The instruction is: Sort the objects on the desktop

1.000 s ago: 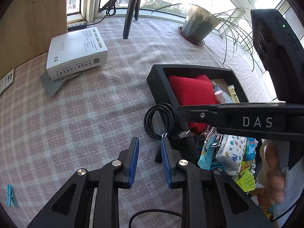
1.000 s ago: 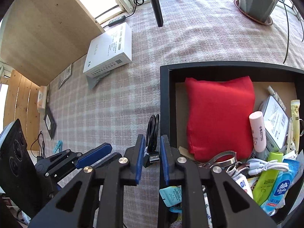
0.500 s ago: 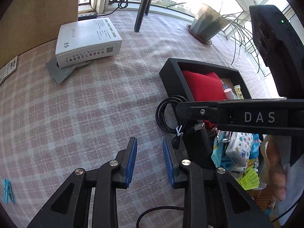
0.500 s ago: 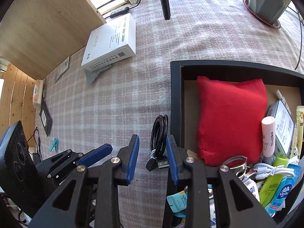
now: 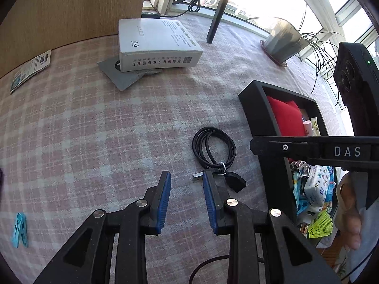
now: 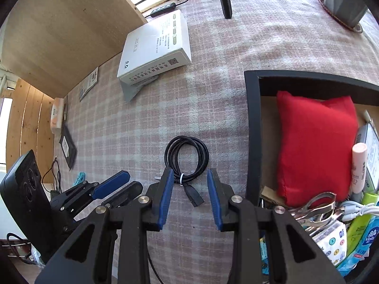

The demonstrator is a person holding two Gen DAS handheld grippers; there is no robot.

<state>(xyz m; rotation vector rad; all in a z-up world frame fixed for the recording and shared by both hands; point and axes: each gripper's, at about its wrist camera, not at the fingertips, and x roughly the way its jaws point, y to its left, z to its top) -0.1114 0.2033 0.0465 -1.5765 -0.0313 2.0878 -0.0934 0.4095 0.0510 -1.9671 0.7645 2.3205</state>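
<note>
**Cable out of the gripper and lying beside the tray**

We are seeing the coiled black cable [image 6: 186, 159] lying flat on the checked surface [image 6: 142, 123], just left of the black tray [image 6: 252, 127]; a second ago it was standing on edge against the tray wall, pinched by our right gripper [image 6: 189, 179]. That gripper's jaws have just been opening and are now standing spread, the cable's tied end between them, unpressed. Our left gripper [image 5: 186, 182] is hanging spread and empty, near the cable's plug.

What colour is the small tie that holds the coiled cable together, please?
White; the tie binds the black coiled USB cable, clearest in the right wrist view.
</note>
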